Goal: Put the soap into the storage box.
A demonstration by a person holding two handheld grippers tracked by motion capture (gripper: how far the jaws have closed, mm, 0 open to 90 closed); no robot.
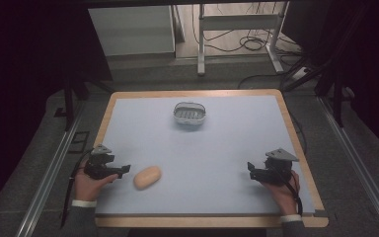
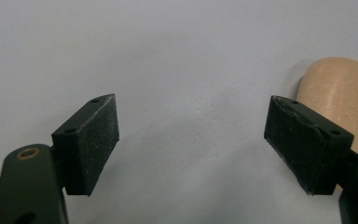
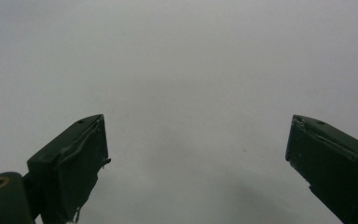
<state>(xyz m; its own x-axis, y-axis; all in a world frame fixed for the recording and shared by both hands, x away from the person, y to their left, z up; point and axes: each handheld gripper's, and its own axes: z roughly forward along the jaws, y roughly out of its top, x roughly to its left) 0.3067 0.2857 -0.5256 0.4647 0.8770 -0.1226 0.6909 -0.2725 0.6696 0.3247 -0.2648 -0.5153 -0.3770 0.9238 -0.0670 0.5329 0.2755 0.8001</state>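
- The left gripper (image 1: 125,170) rests near the table's (image 1: 237,148) front-left corner, jaws spread wide and holding nothing, its tips pointing toward the bread roll (image 1: 147,177).
- In the left gripper view, the roll (image 2: 342,95) sits behind and partly outside one pad (image 2: 303,144), not between the two, so the gripper is off line with it.
- The roll lies on its side on the pale blue surface, close to the front edge and left of centre, just beside the left gripper's tips and apparently not touching them.
- The step in hand looks like a reach for the roll. To do it well, shift the gripper sideways until the roll is centred between the pads, then move forward so they straddle its narrow width.
- Close gently: the roll looks soft and rounded, and a hard squeeze could dent it or squirt it out. Keep the pads low and level with the tabletop.
- A small white basket (image 1: 190,114) stands well apart, near the middle of the back edge; it seems the likely place for the roll.
- The right gripper (image 1: 250,168) rests near the front-right corner, jaws spread, with bare tabletop between them (image 3: 196,140). It can stay put.
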